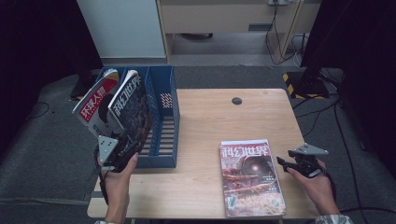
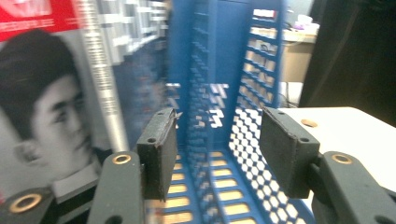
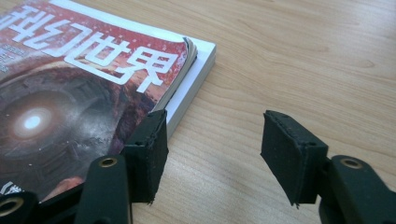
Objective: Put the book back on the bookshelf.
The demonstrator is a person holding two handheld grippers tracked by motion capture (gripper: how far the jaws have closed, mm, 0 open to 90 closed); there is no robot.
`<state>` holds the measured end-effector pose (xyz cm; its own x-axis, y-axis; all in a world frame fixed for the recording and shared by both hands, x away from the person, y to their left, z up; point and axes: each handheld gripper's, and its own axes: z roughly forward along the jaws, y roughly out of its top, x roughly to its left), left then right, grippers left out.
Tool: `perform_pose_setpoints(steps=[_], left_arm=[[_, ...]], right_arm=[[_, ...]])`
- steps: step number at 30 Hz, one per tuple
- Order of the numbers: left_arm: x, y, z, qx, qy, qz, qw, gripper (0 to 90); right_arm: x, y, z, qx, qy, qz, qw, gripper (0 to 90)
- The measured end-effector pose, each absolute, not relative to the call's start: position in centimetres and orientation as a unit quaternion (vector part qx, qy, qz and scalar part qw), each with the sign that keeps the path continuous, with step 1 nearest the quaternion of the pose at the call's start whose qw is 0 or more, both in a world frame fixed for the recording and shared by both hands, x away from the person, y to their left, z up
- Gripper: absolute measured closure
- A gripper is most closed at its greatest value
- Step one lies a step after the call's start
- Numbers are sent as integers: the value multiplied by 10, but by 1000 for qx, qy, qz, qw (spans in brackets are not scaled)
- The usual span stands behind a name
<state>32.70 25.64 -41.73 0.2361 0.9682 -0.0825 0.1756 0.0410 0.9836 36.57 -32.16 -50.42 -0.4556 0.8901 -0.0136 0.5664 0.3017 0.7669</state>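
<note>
Filing magazines into the blue slotted plastic file rack (image 1: 161, 116) at the bench's (image 1: 210, 116) left edge. To do the step well, the right claw (image 3: 212, 156) should slide one pad under the free edge of the red-covered magazine (image 1: 251, 177), which lies flat on the bench, and pinch near the spine. Both claws stand half open, holding nothing; the left claw (image 2: 217, 154) faces the rack beside two standing magazines (image 1: 114, 102).

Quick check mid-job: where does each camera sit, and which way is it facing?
High view: above the table edge, looking forward and down; both forearms and grippers show.
Left gripper view: between open jaws, facing the blue file rack and magazines.
Right gripper view: low over the table, beside the flat magazine.
Shared: rack, flat magazine.
</note>
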Motion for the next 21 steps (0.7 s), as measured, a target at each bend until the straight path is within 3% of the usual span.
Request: perform_pose_setpoints(steps=[11, 21], left_arm=[[330, 206, -421, 635, 450, 338, 530, 354], [343, 170, -422, 662, 432, 305, 531, 295]], right_arm=[[363, -318, -499, 447, 772, 389, 232, 563], [363, -312, -500, 442, 778, 385, 226, 529]])
